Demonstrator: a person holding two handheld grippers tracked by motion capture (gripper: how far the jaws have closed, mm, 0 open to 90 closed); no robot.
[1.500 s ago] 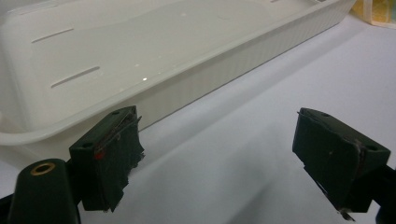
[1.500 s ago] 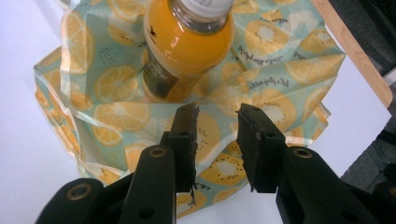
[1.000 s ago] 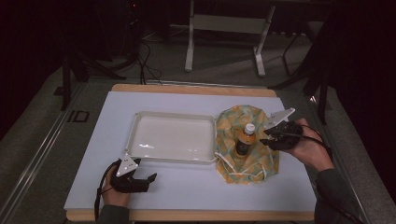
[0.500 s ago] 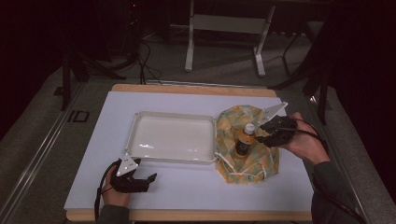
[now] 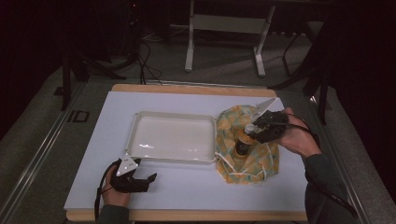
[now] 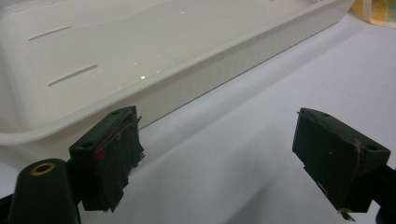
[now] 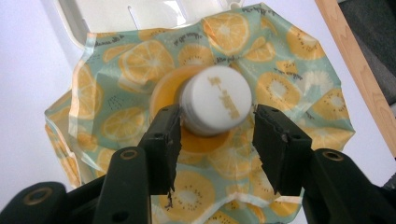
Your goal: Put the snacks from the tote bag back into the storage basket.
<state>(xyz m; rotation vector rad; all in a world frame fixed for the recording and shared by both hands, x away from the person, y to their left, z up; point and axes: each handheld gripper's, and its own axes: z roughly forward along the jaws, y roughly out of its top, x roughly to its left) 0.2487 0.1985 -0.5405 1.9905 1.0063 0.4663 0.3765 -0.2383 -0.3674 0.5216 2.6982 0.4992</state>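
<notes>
A small amber bottle [image 5: 242, 144] with a white cap [image 7: 217, 98] stands upright on a cloth printed with orange slices [image 5: 233, 120], right of the tray. My right gripper [image 5: 252, 132] reaches in from the right at cap height. Its jaws have just been opening, and in the right gripper view [image 7: 217, 127] the cap sits between them with the pads beside it, not pressing. My left gripper [image 5: 147, 179] rests on the white table near the front left edge. In the left gripper view [image 6: 217, 144] it stands open with nothing between its fingers [image 6: 112, 154].
A white, empty rectangular tray [image 5: 173, 115] lies mid-table, and its ribbed wall [image 6: 224, 70] is just beyond the left gripper. The cloth [image 7: 140, 60] overlaps the tray's right corner. The wooden table edge [image 7: 359, 60] runs close on the right.
The right hand has shifted left in the high view, bringing its gripper from beside the bottle to the cap. The left hand has stayed where it was.
</notes>
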